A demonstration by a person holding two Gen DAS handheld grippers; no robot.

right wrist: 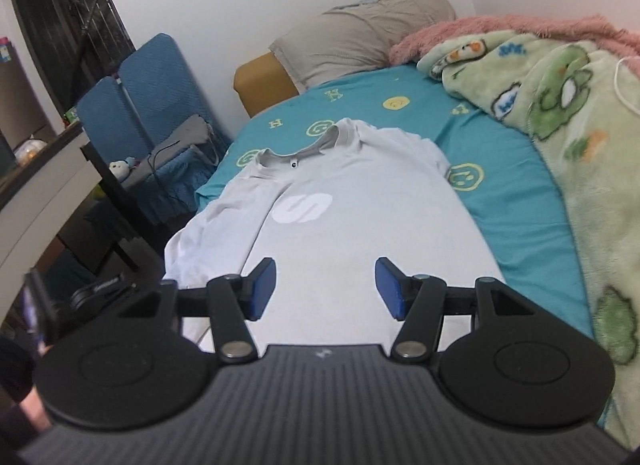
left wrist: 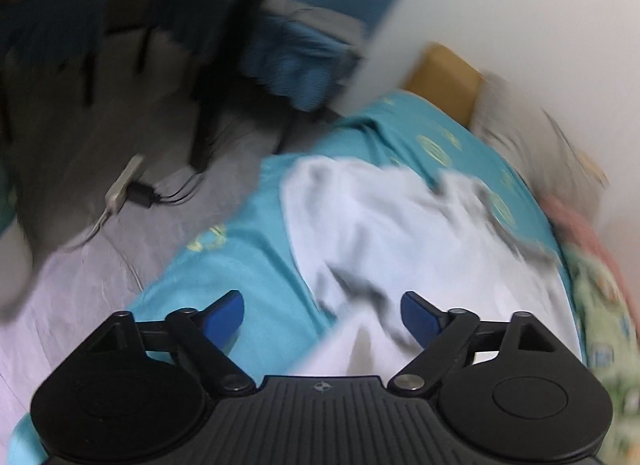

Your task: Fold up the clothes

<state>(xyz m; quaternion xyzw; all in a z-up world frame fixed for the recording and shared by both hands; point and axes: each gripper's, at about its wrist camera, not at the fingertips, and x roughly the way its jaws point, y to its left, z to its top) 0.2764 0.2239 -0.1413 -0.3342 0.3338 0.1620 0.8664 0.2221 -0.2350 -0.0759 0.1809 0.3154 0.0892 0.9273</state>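
The shirt is lying lengthwise ahead of the right gripper, collar farthest; both grippers' jaws are gaping empty, left gripper blurring.

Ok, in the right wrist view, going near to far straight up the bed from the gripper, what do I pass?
Right gripper, open → white T-shirt spread flat, its logo, then its collar → teal sheet → grey pillow against the wall.
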